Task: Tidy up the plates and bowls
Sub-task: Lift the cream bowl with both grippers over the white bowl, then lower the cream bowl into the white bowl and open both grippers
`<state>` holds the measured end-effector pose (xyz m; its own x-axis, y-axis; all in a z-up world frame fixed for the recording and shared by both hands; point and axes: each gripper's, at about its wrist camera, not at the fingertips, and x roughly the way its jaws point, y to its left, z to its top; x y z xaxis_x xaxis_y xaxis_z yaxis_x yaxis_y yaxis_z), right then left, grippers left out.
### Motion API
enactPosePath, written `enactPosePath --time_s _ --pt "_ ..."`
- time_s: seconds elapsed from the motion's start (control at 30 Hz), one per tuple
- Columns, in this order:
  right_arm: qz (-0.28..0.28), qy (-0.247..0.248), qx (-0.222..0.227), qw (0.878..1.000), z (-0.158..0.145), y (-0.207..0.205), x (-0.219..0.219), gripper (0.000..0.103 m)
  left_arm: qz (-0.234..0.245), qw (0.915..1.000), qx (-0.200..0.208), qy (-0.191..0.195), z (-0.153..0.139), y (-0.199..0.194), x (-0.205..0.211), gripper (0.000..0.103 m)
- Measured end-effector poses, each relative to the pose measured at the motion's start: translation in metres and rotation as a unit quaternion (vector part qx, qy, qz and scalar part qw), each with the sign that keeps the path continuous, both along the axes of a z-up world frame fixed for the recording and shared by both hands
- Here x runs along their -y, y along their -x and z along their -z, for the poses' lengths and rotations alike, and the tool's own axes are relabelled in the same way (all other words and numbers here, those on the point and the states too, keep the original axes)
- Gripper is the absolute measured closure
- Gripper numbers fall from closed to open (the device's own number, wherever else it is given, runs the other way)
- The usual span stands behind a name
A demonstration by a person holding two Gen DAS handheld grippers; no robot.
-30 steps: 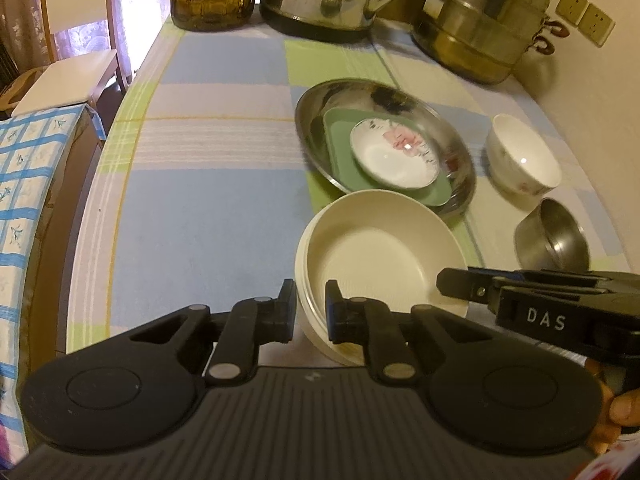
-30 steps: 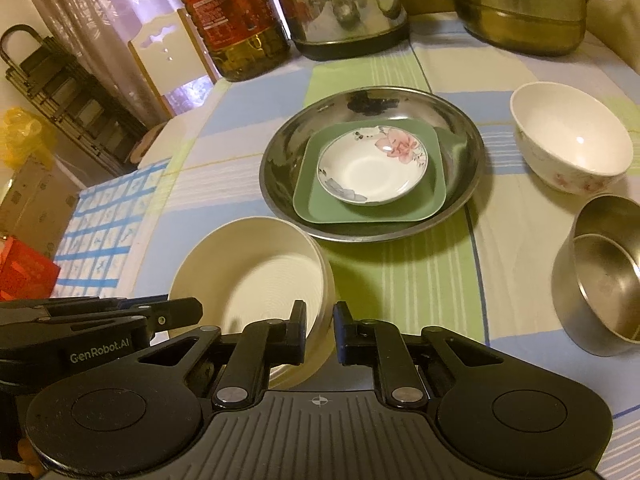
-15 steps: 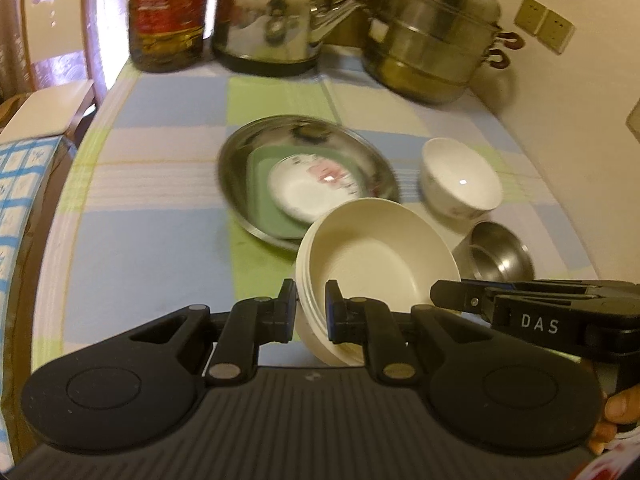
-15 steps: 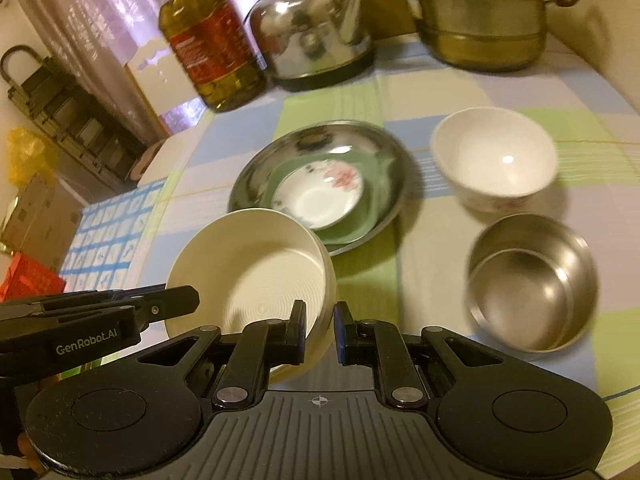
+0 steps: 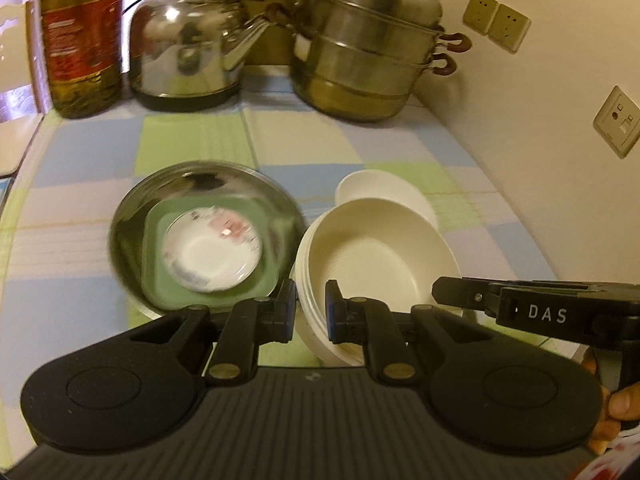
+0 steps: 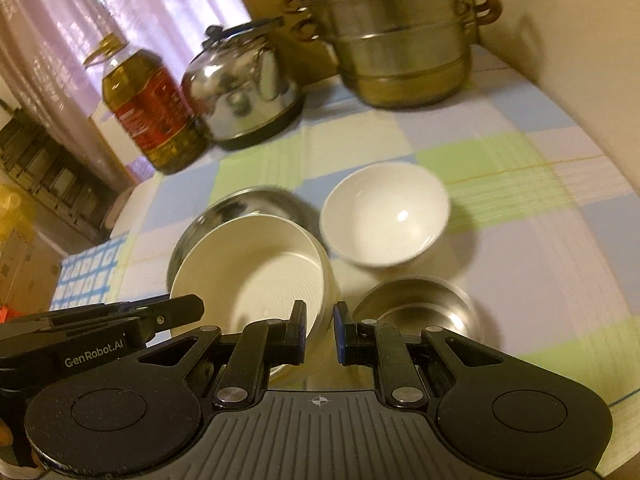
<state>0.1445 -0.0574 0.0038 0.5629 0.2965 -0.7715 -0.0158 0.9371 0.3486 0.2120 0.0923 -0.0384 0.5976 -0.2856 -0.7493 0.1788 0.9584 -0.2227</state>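
A cream ribbed bowl (image 5: 376, 256) is held off the table by both grippers. My left gripper (image 5: 311, 308) is shut on its left rim. My right gripper (image 6: 320, 320) is shut on its right rim (image 6: 324, 280). Behind it stands a white china bowl (image 6: 384, 216), partly hidden in the left wrist view (image 5: 380, 186). A small steel bowl (image 6: 416, 312) sits to the right, below the cream bowl. A large steel dish (image 5: 132, 224) holds a green square plate (image 5: 156, 224) with a white flowered saucer (image 5: 212, 252) on top.
An oil bottle (image 5: 82, 36), a steel kettle (image 5: 188, 48) and a stacked steamer pot (image 5: 364, 52) stand along the back of the checked tablecloth (image 5: 192, 140). A wall with sockets (image 5: 618, 120) bounds the right side. A chair and boxes lie left of the table.
Both grippers have lifted the cream bowl and carried it right, from in front of the steel dish to over the small steel bowl, near the white china bowl.
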Motion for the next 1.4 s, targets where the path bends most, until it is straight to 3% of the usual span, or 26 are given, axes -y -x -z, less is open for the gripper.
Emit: enactPosePath --time_s 0.63,1.4 --pt "0.035 0.003 0.007 0.999 -0.002 -0.079 0.065 0.088 0.016 0.9997 0.016 -0.004 0.002 -0.085 0.057 0.090" --pt "0.044 -0.006 -0.026 0.999 0.039 -0.106 0.087 0.088 0.007 0.9997 -0.021 -0.011 0.042 -0.114 0.073 0.090"
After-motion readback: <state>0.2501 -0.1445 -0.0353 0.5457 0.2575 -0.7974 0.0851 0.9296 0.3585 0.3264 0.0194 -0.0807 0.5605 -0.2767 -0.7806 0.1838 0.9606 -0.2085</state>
